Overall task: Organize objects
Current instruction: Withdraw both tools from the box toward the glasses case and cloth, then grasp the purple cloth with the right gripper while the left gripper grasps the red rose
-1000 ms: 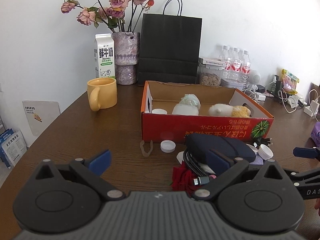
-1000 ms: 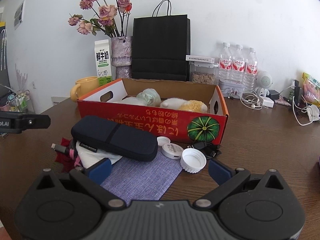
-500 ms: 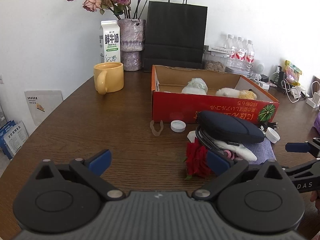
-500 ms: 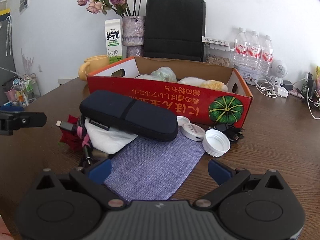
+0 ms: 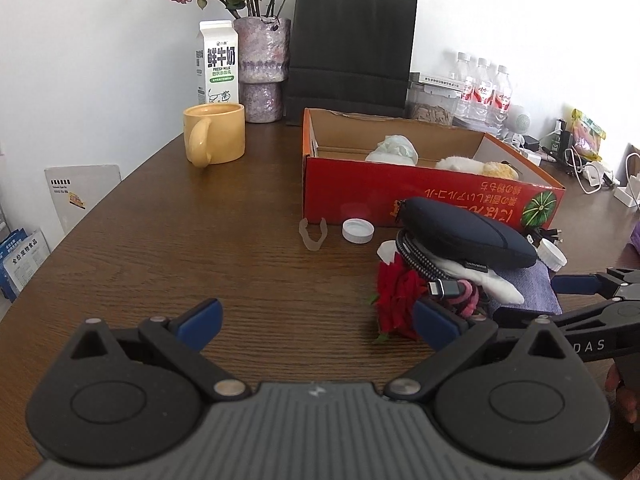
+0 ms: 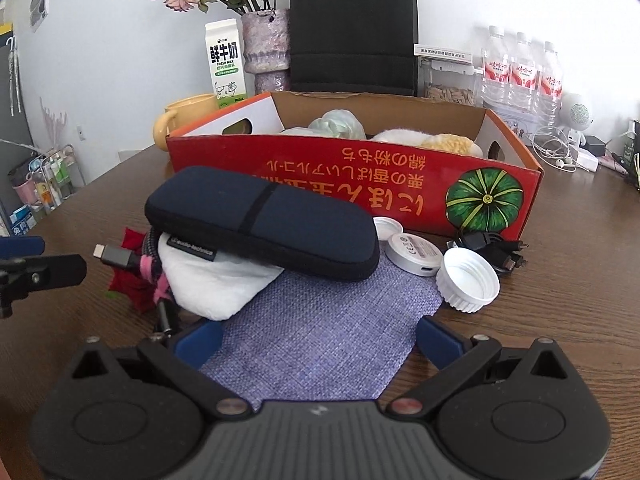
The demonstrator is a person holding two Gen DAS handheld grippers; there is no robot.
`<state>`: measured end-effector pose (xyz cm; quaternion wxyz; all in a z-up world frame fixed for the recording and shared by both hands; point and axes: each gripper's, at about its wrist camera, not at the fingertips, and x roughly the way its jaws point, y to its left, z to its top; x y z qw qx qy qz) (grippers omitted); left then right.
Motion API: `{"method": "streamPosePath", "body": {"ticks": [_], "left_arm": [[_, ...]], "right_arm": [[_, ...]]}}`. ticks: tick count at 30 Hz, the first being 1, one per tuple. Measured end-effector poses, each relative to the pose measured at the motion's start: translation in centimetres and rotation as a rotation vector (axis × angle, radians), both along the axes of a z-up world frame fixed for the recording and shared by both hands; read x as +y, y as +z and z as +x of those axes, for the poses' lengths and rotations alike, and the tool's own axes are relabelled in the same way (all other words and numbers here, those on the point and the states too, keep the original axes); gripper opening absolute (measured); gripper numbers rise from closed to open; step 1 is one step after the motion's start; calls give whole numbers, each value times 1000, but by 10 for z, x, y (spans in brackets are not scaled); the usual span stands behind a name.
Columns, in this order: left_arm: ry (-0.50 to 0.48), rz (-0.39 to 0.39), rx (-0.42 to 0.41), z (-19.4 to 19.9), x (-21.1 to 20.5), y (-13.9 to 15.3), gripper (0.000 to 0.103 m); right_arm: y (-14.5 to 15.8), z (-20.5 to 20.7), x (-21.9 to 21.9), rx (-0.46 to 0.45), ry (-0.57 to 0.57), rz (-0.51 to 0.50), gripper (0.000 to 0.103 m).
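The left hand-held gripper (image 5: 316, 318) was spread wide and held nothing; its right blue pad overlapped the red fabric rose (image 5: 400, 294) at lower right of the left wrist view, contact not determinable. The right hand-held gripper (image 6: 318, 338) was likewise spread and empty, its pads flanking the near edge of the purple woven cloth mat (image 6: 320, 328) at lower centre of the right wrist view.

The dark navy soft zip pouch (image 6: 264, 222) lay at centre frame on top of a white cloth bundle (image 6: 212, 284), hiding most of it. A braided cable with a metal plug (image 6: 116, 256) protruded at the left; its remainder was buried in the pile. The interior of the red cardboard box (image 6: 360, 188) was largely hidden by its front wall; only the tops of pale soft items showed.

Bare wood-grain surface (image 5: 180, 240) occupied the left half of the left wrist view. A ribbed white plastic cap (image 6: 468, 280) sat upturned just right of the mat, touching a round silver disc (image 6: 416, 254). A yellow ceramic mug (image 5: 214, 134) stood at upper left, well apart from the pile.
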<state>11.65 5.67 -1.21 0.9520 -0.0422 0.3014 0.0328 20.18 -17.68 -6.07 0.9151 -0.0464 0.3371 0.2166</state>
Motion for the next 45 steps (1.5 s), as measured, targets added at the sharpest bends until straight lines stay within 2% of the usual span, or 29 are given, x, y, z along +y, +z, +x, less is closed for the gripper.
{"method": "streamPosePath", "body": {"ticks": [5,8,14,16,17,18,19,21,28,45], "left_arm": [[0,-1,6,0,-1,-1,103],[4,-1,7,0,0,-1,103],[5,0,14,-1,-1,-2,103],[4,1,16,-1,-1,-2,103],[5,2,17,-1,-1,-3,103],[5,2,18,-1,-1,-2,103],[5,2,19,-1,-1,-3,103],[5,3,21,0,-1,-3,103],[2,5,23,0,-3,-3,103],[-70,45,42,20,-25,-14,103]], "right_arm": [[0,-2,-2,-6,20,1,103],[0,-4,-5,-10,36,1,99],[2,-11,-12,-29,56,6,80],[3,-15,-15,-36,65,14,66],[4,-17,-16,-39,72,15,63],[4,-18,-17,-43,81,17,53],[5,-21,-19,-45,95,27,36],[6,-23,-21,-48,100,42,16],[15,-33,-31,-91,105,53,11],[35,-46,-57,-171,60,120,10]]}}
